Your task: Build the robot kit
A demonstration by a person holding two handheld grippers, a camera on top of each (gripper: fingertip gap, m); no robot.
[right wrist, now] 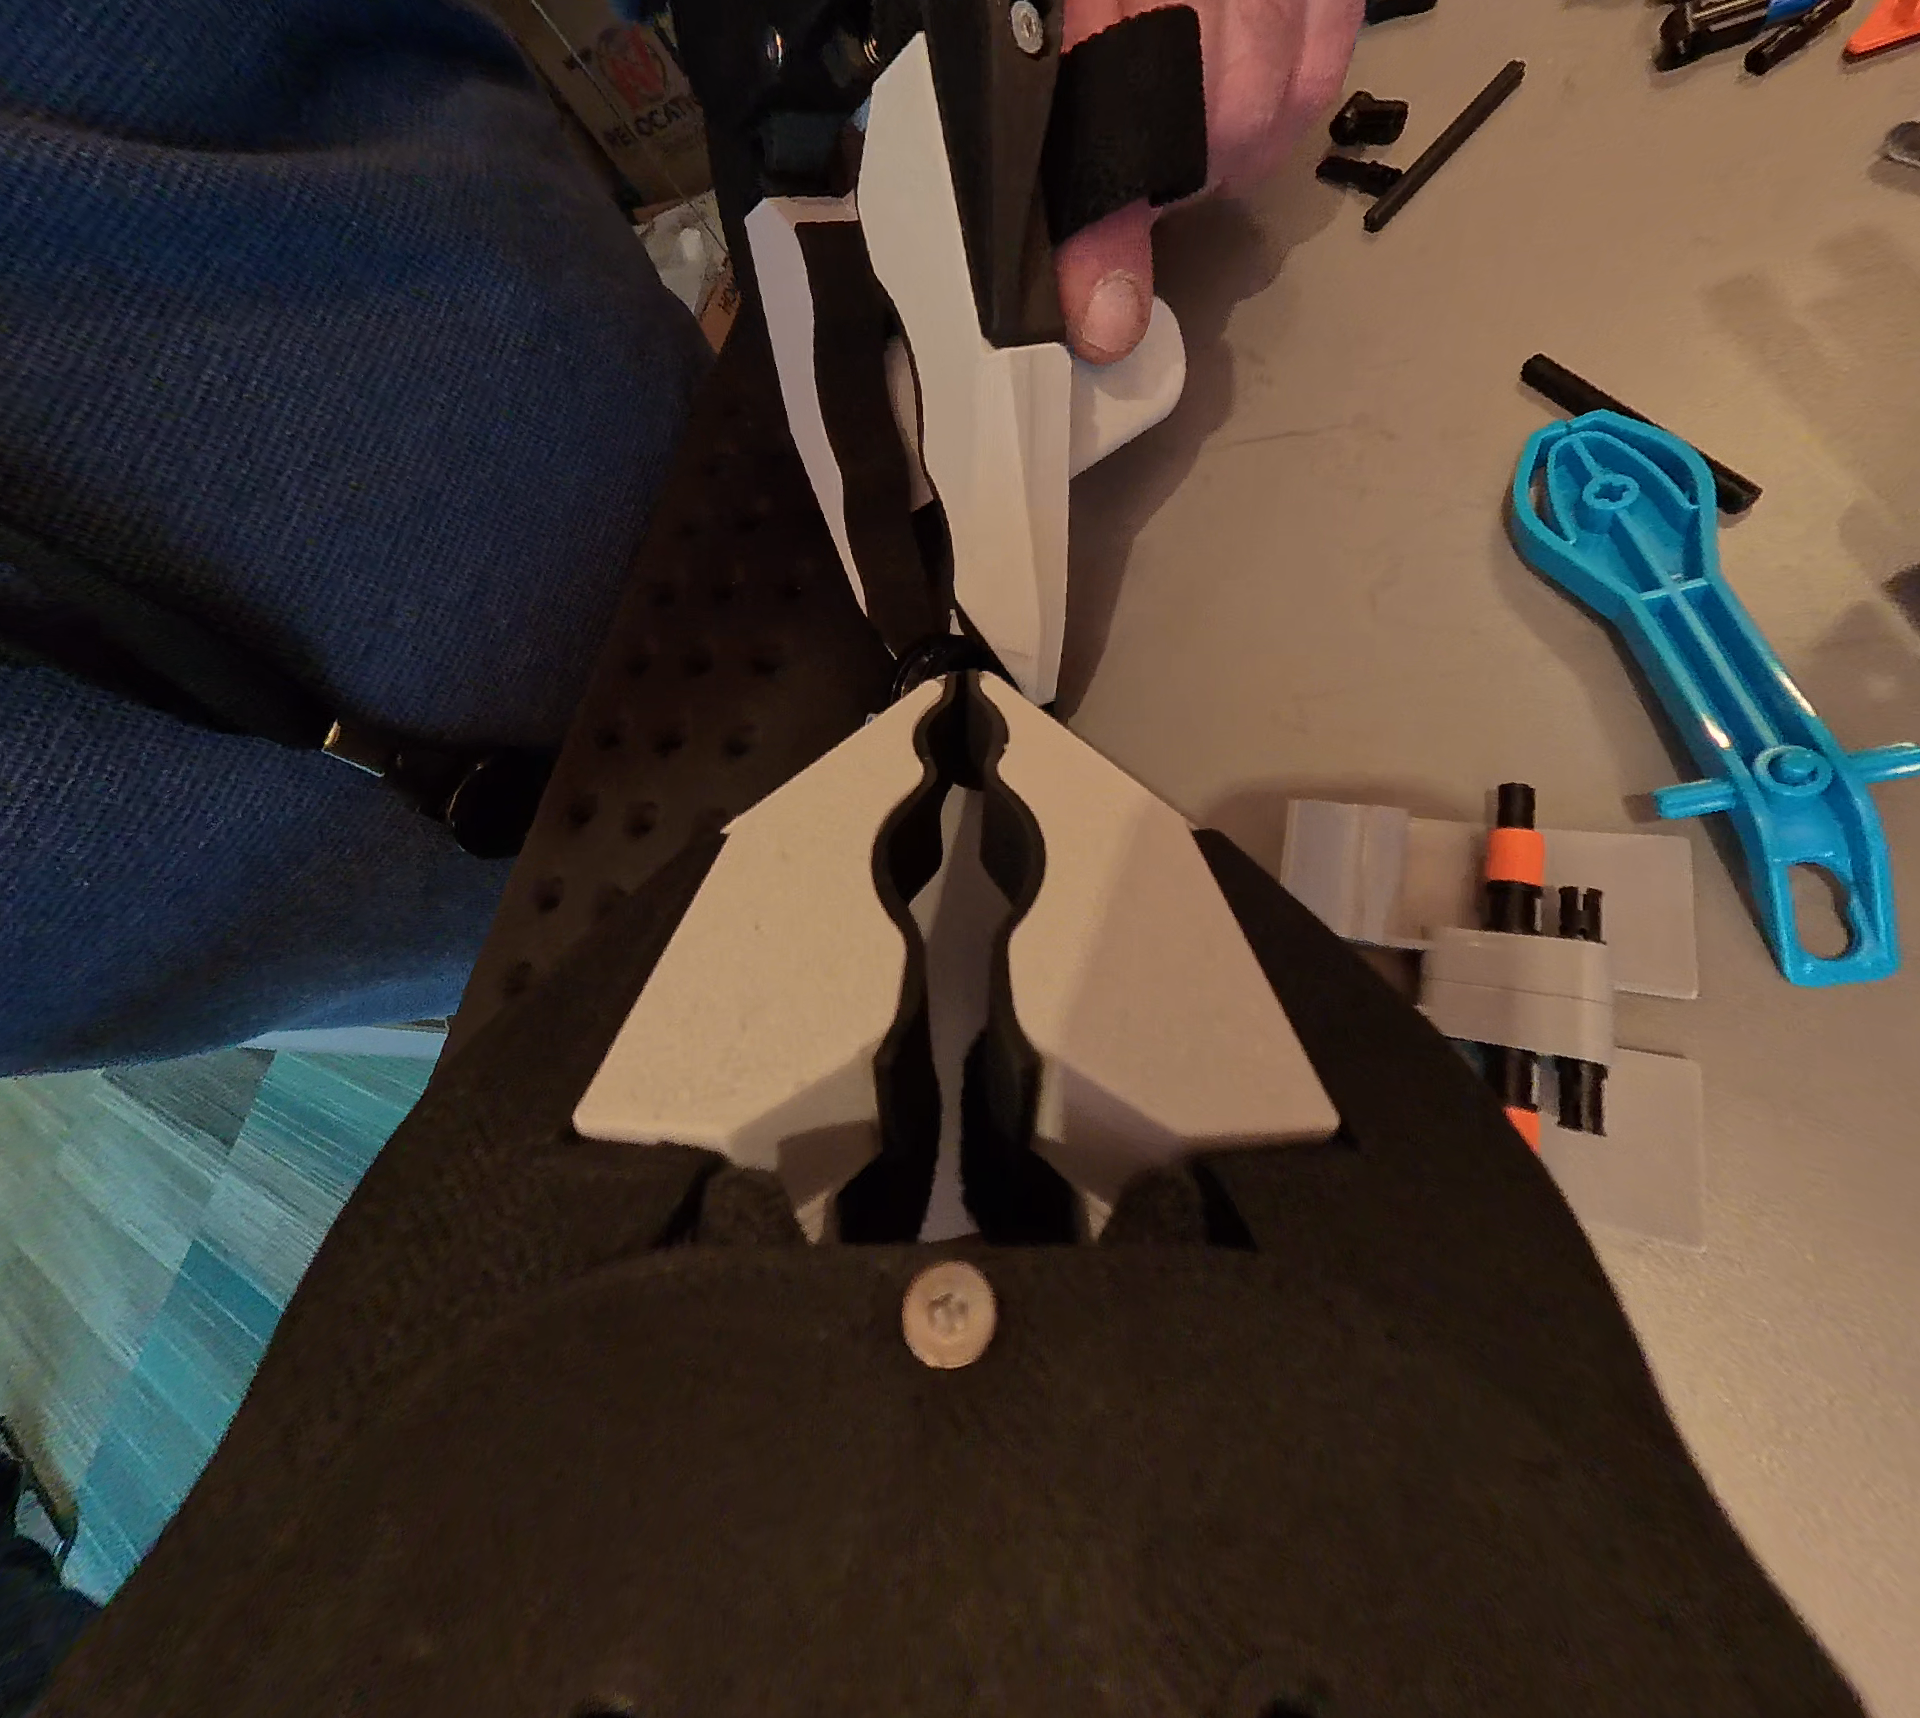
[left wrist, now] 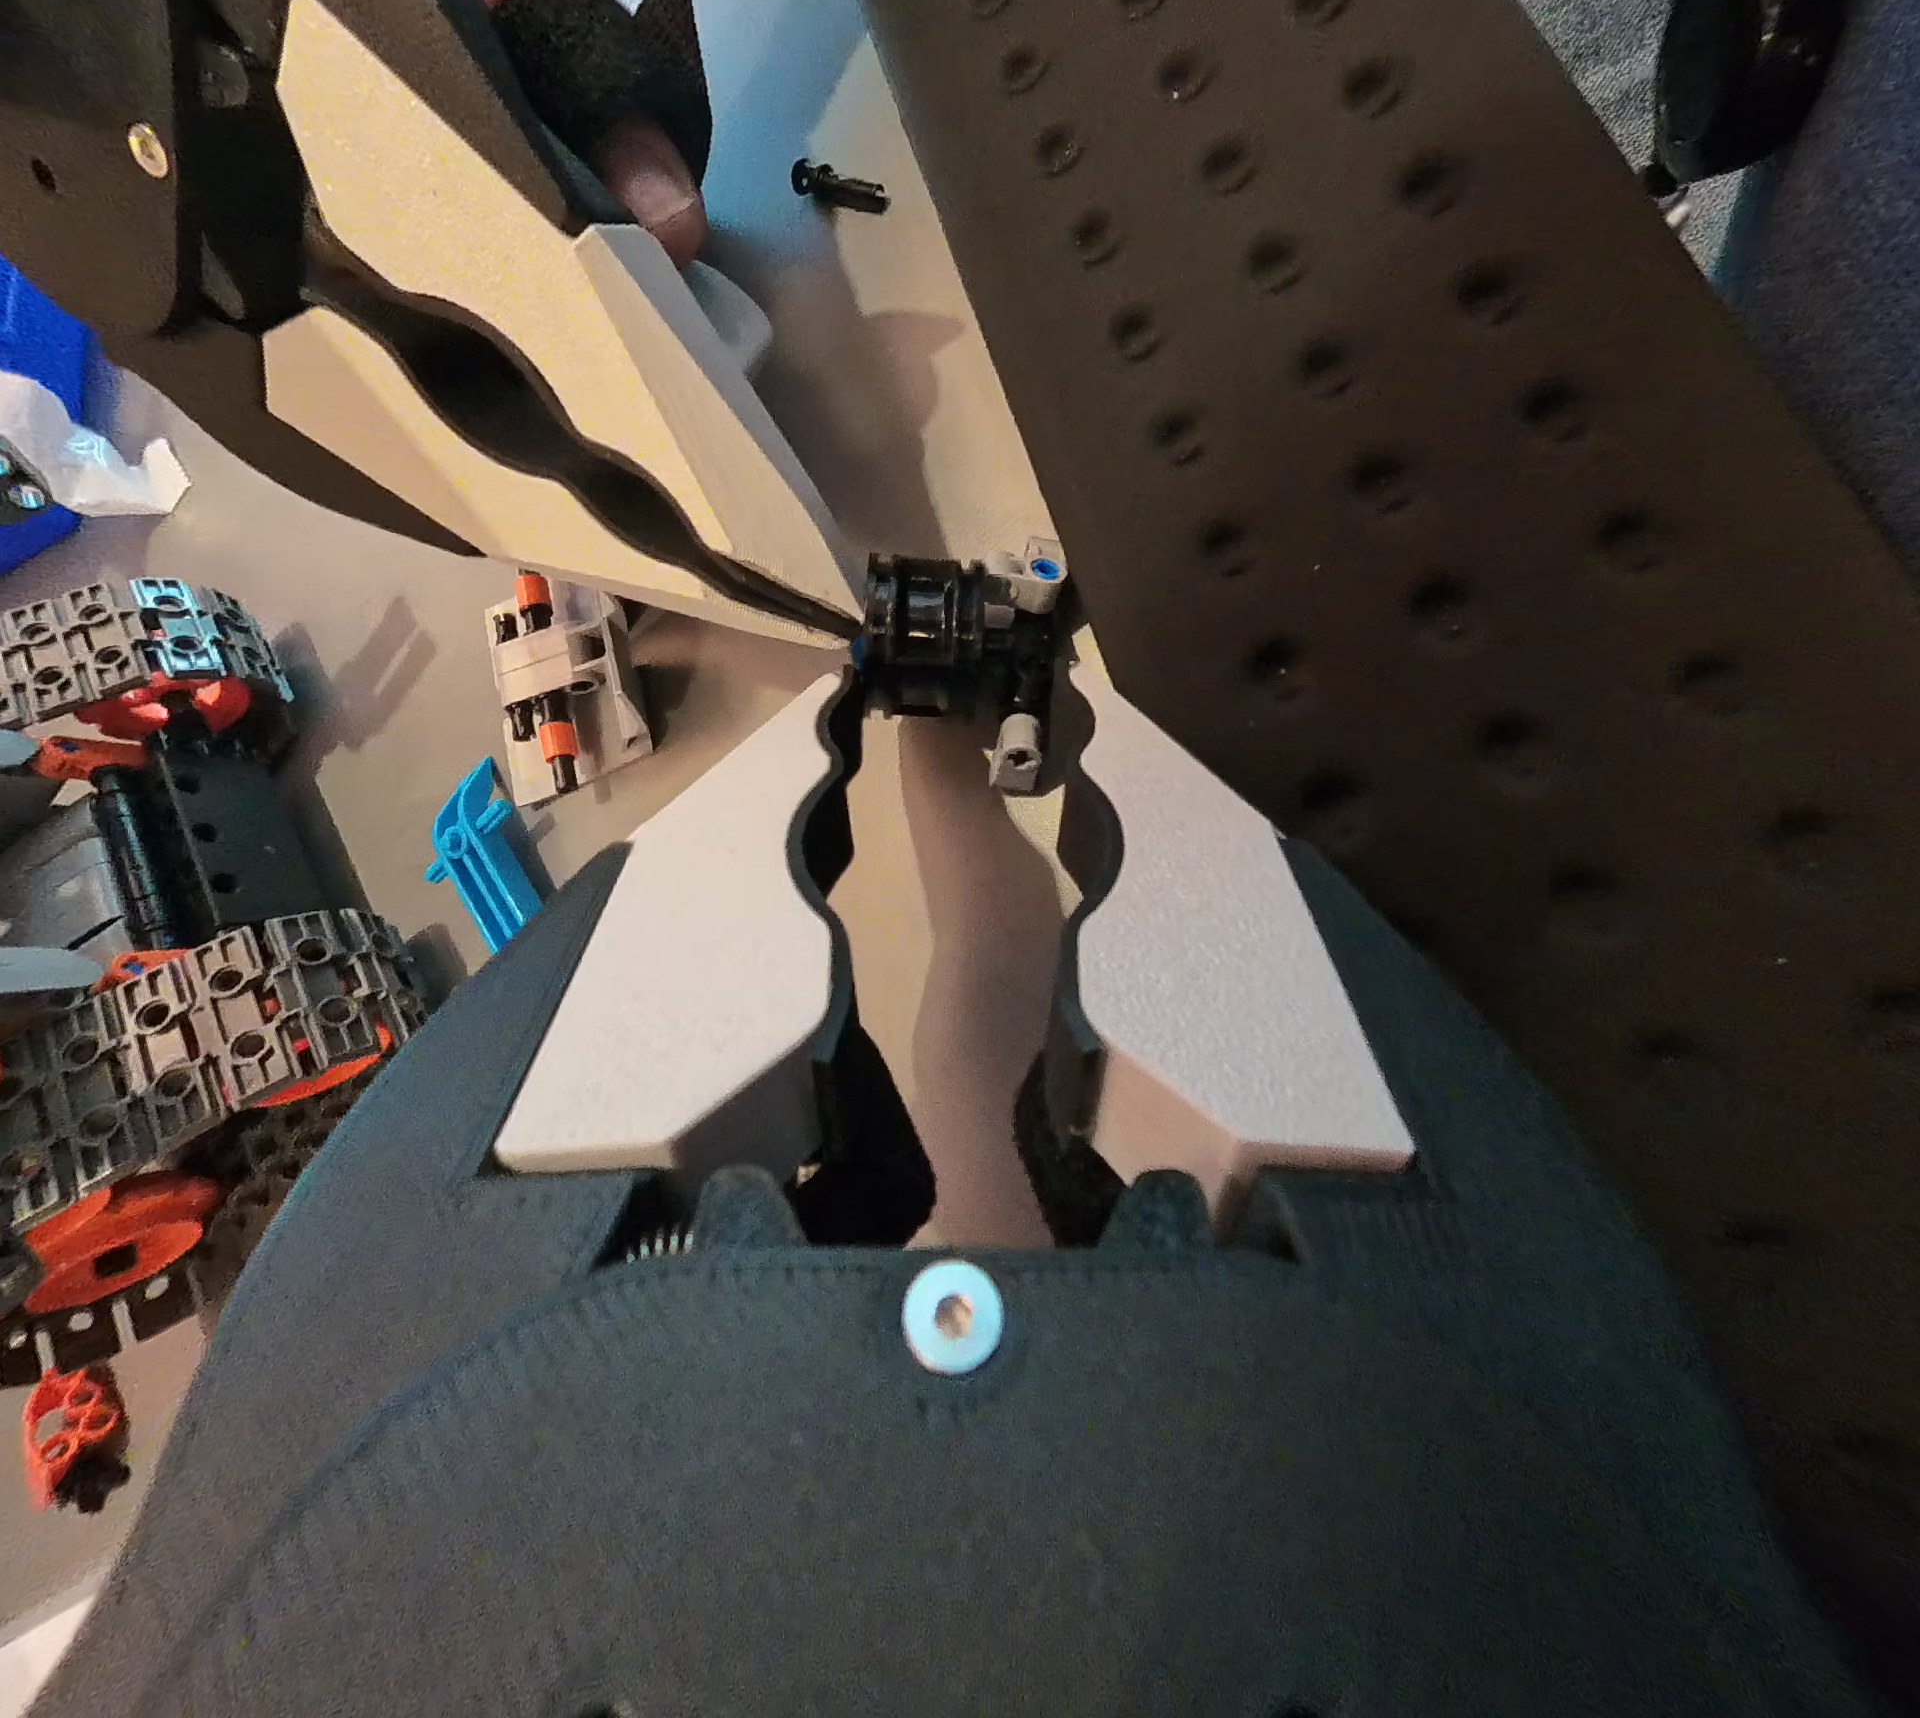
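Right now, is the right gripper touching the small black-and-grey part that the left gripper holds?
Touching. The left wrist view shows the right gripper tips shut against the black end of the part, which the left gripper clamps.

bare grey tabletop (right wrist: 1299,588) right of the hand-held grippers, blue tool (right wrist: 1704,681) and grey block (right wrist: 1507,972) beyond, dotted black panel (left wrist: 1403,421) blocks opposite side
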